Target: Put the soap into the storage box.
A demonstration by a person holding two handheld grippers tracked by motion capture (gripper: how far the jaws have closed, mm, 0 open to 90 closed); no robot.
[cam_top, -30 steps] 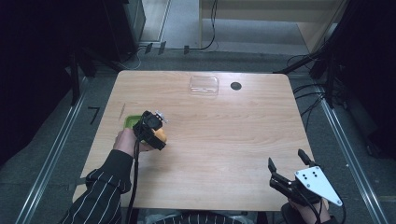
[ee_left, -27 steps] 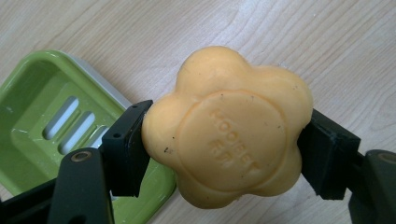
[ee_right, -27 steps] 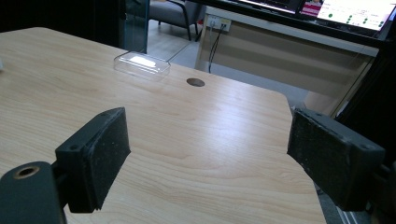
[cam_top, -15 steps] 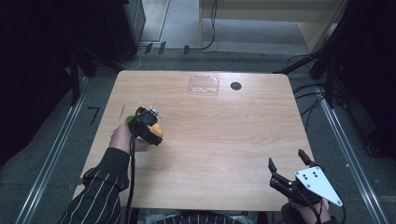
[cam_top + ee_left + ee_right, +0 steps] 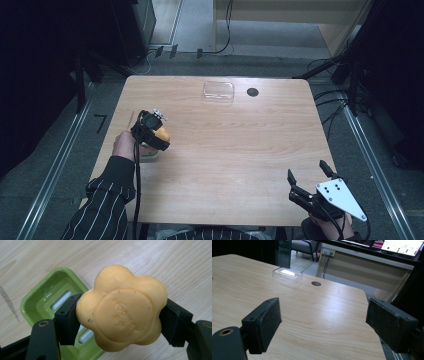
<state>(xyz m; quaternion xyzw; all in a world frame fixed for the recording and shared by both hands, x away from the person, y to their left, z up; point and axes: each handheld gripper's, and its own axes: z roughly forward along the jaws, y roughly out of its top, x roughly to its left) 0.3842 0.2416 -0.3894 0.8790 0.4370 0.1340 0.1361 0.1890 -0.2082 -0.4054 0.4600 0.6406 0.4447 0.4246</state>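
In the left gripper view we see our left gripper (image 5: pixel 120 322) clamped on an orange flower-shaped soap (image 5: pixel 121 308), its raised stamp too soft to read. Below it, at the lower left of the frame, lies a green soap dish (image 5: pixel 47 300) on the wooden table (image 5: pixel 175 267). From the high view the dish is hidden under our left hand (image 5: pixel 125 145); the soap (image 5: pixel 162 135) shows at left of centre. Our right gripper (image 5: pixel 307 178) sits at the lower right, jaws spread wide and empty. A clear plastic lid (image 5: pixel 218 91) rests near the far edge, beside a dark round hole (image 5: pixel 252 92).
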